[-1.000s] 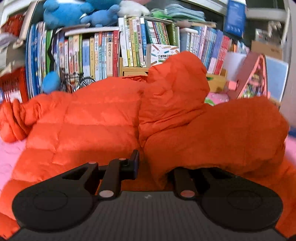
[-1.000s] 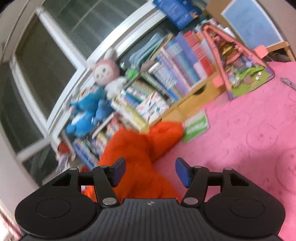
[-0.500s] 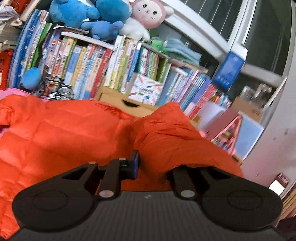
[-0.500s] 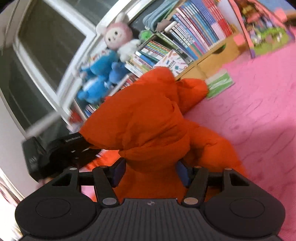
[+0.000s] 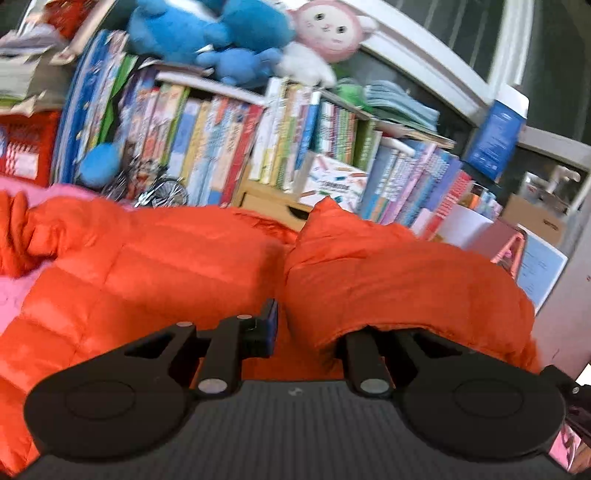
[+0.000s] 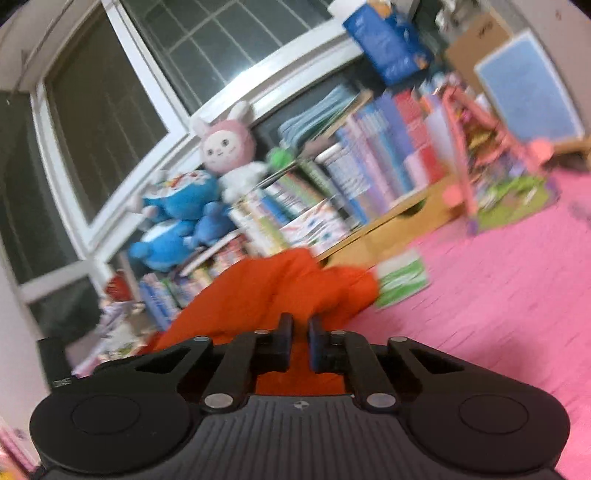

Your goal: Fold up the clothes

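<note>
Puffy quilted orange jacket, partly folded, on pink surface

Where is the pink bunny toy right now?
The pink bunny plush sits on top of the row of books, just right of the blue plush toys in the left wrist view, below the window frame.

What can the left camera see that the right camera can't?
Only the left wrist view shows the left gripper, its right finger hidden under a fold, and the red basket. Only the right wrist view shows the right gripper, nearly shut, and the green booklet. Both show the orange jacket, the pink bunny and the blue plush.
</note>
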Motion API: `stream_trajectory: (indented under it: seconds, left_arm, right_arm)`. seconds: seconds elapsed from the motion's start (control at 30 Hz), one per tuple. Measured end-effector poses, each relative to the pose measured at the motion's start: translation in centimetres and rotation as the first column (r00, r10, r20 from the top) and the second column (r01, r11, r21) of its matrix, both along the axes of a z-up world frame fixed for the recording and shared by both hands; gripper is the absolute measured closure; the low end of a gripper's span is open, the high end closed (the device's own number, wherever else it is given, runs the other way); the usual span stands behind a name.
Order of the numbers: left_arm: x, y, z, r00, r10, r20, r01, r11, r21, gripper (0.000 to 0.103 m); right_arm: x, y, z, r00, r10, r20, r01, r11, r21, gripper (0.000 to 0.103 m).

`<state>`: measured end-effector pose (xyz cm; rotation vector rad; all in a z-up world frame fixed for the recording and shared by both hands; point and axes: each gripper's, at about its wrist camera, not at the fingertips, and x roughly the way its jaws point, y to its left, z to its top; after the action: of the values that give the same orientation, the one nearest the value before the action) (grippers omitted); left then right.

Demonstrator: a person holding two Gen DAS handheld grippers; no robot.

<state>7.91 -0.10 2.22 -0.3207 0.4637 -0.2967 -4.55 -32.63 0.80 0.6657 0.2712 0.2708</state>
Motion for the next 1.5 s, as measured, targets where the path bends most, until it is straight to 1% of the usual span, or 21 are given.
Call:
stream_trajectory:
  seconds: [0.17,0.23,0.27,0.3,0.47,0.53,0.57,0.6,0.67,0.73,0.8,0.9,1.0,1.03,1.13,1.23,1.3,1.37,1.4,1.47,1.5]
  left_arm:
    - [-0.2,0.3,-0.7,1.0,-0.004,-0.025,0.004,1.0,-0.006,0.087]
    - [0.0,0.7,-0.9,0.999,0.003,-0.041,-0.004,1.0,-0.029,0.087]
    - [0.1,1.0,-1.1,0.999,0.007,-0.051,-0.009,0.999,-0.04,0.087]
    - [0.3,1.3,-1.2,0.998,0.011,-0.061,-0.014,0.999,-0.052,0.087]
    - [0.5,2.1,-2.5,0.993,0.032,-0.111,-0.041,0.996,-0.081,0.087]
    - [0.4,2.1,-3.0,0.991,0.042,-0.124,-0.05,0.997,-0.059,0.087]
    - [0.3,2.1,-3.2,0.99,0.051,-0.129,-0.056,0.998,-0.04,0.087]
    - [0.3,2.1,-3.3,0.989,0.067,-0.131,-0.069,0.998,-0.011,0.086]
    - [0.5,2.3,-3.5,0.986,0.095,-0.135,-0.091,0.995,0.031,0.085]
    - [0.6,2.4,-3.7,0.985,0.105,-0.136,-0.098,0.994,0.056,0.085]
    - [0.7,2.4,-3.9,0.985,0.107,-0.134,-0.097,0.992,0.078,0.084]
    - [0.6,1.8,-4.0,0.987,0.106,-0.119,-0.092,0.989,0.118,0.084]
    - [0.6,1.6,-4.1,0.988,0.105,-0.117,-0.09,0.988,0.129,0.084]
    - [0.6,1.8,-4.1,0.987,0.103,-0.12,-0.088,0.988,0.124,0.084]
    - [0.6,2.0,-4.3,0.987,0.098,-0.127,-0.083,0.99,0.117,0.084]
    - [0.7,1.9,-4.5,0.987,0.094,-0.13,-0.077,0.989,0.127,0.084]
    - [0.7,1.7,-4.7,0.987,0.091,-0.133,-0.073,0.988,0.134,0.084]
    - [0.7,1.5,-4.8,0.987,0.088,-0.135,-0.069,0.987,0.143,0.084]
    - [0.7,1.4,-4.8,0.987,0.086,-0.135,-0.065,0.986,0.151,0.084]
    - [0.6,1.2,-4.9,0.987,0.082,-0.135,-0.06,0.985,0.163,0.084]
    - [0.7,1.2,-4.9,0.987,0.082,-0.138,-0.058,0.984,0.166,0.084]
  right_arm:
    - [1.1,0.5,-0.8,0.999,0.029,-0.028,-0.028,0.999,0.019,0.087]
    - [1.6,0.7,-1.1,0.998,0.041,-0.039,-0.04,0.999,0.027,0.064]
    - [1.8,0.8,-1.3,0.998,0.047,-0.045,-0.045,0.998,0.031,0.04]
    - [2.0,0.9,-1.4,0.997,0.052,-0.05,-0.051,0.998,0.035,0.027]
    - [3.1,1.5,-2.2,0.994,0.082,-0.077,-0.078,0.995,0.056,0.012]
    - [3.8,1.9,-2.4,0.991,0.099,-0.088,-0.093,0.994,0.064,0.025]
    - [4.6,2.5,-2.2,0.989,0.117,-0.093,-0.111,0.991,0.069,0.064]
    - [5.3,3.0,-1.9,0.986,0.131,-0.098,-0.125,0.99,0.07,0.091]
    - [5.4,3.8,-0.9,0.989,0.126,-0.077,-0.126,0.992,0.015,0.091]
    - [4.4,4.4,0.7,0.997,0.07,-0.045,-0.075,0.989,-0.126,0.092]
    - [3.3,5.1,2.0,1.0,-0.007,-0.012,0.003,0.956,-0.292,0.093]
    - [1.9,6.5,3.0,0.992,-0.116,0.056,0.128,0.831,-0.542,0.093]
    - [1.3,6.6,3.2,0.975,-0.193,0.107,0.215,0.723,-0.656,0.095]
    - [1.2,6.2,3.2,0.972,-0.209,0.112,0.229,0.711,-0.665,0.095]
    - [1.0,3.5,2.8,0.975,-0.213,0.064,0.21,0.79,-0.576,0.094]
    - [1.1,0.8,1.9,0.989,-0.147,0.013,0.14,0.905,-0.403,0.082]
    - [1.6,-0.9,1.0,0.998,-0.065,-0.013,0.06,0.97,-0.234,0.042]
    - [2.8,-1.4,0.3,0.998,-0.053,-0.043,0.046,0.989,-0.142,0.042]
    - [3.5,-1.1,0.2,0.996,-0.064,-0.059,0.056,0.989,-0.136,0.05]
    - [4.1,1.2,1.0,0.999,-0.002,-0.033,-0.005,0.981,-0.193,0.059]
    - [4.2,2.6,1.5,0.999,0.052,-0.01,-0.052,0.973,-0.223,0.059]
